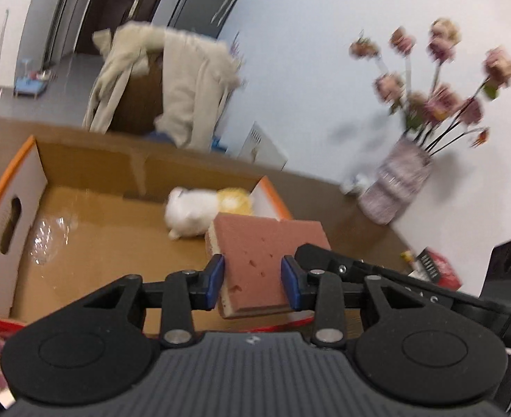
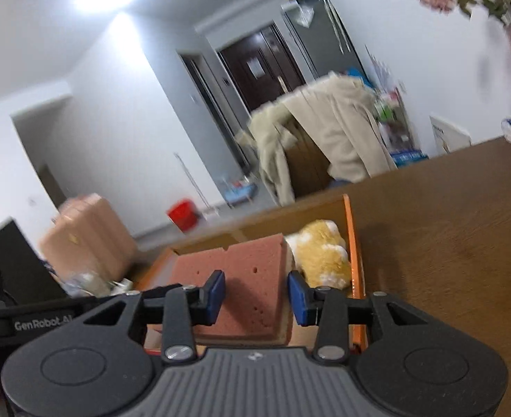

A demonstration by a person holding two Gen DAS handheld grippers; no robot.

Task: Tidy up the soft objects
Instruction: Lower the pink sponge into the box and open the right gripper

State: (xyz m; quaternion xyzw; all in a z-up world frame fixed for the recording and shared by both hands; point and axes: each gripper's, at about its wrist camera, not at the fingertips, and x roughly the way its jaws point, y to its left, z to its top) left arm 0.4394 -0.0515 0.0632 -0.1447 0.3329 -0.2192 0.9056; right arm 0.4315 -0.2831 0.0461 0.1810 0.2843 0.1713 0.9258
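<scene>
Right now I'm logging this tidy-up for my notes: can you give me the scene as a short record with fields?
left claw: clamped on a pink sponge
right claw: clamped on a pink sponge
sponges: whether these are one sponge or two, cannot tell
cardboard box: open, on the brown table
in box: white and yellow plush toy
beside box: vase of flowers
</scene>
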